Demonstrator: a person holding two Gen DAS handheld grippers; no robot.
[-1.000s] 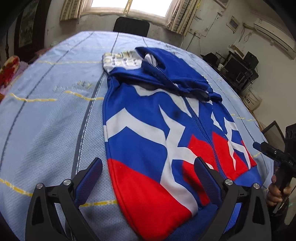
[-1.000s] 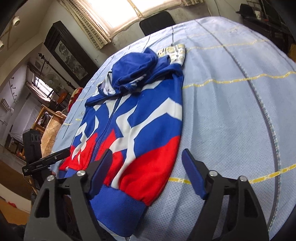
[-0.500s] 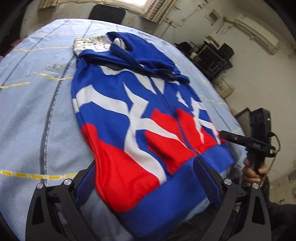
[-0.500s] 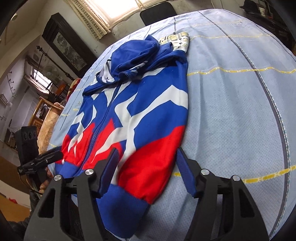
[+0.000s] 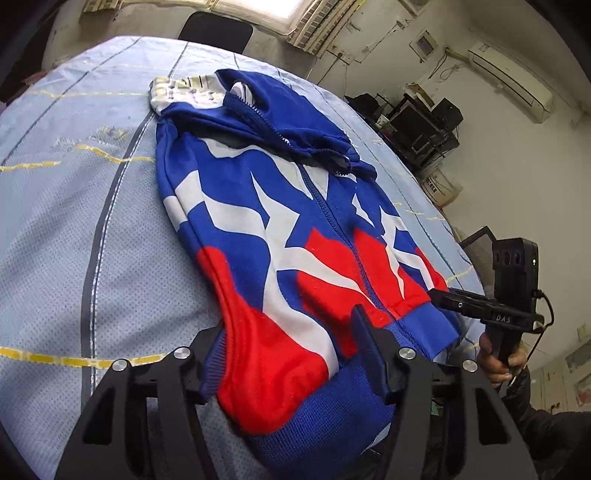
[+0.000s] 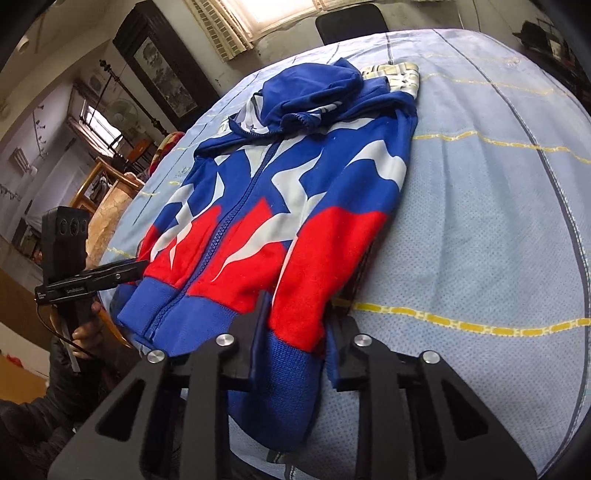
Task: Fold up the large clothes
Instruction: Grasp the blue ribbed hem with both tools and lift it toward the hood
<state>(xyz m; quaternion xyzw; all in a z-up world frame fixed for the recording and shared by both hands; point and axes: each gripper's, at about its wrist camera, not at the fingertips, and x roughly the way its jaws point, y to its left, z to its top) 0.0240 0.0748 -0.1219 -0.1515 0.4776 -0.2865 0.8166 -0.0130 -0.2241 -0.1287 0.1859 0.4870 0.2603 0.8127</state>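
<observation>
Both grippers — left gripper (image 5: 286,360), right gripper (image 6: 297,334) — now clamped onto red-white-blue hoodie (image 5: 280,221) hem, previously agape.

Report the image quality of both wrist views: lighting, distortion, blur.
Left wrist view: strong fisheye bend on the table cover, window blown out, hoodie sharp, dark vignette at the corners. Right wrist view: same curvature, overexposed window, hoodie evenly lit and crisp, soft shadow along its right edge.

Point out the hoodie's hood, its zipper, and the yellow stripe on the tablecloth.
hood (image 5: 295,118): left wrist view, on its blue top.
zipper (image 6: 236,218): right wrist view, midway down the front.
yellow stripe (image 6: 461,325): right wrist view, on the stretch right of the hoodie's hem.
</observation>
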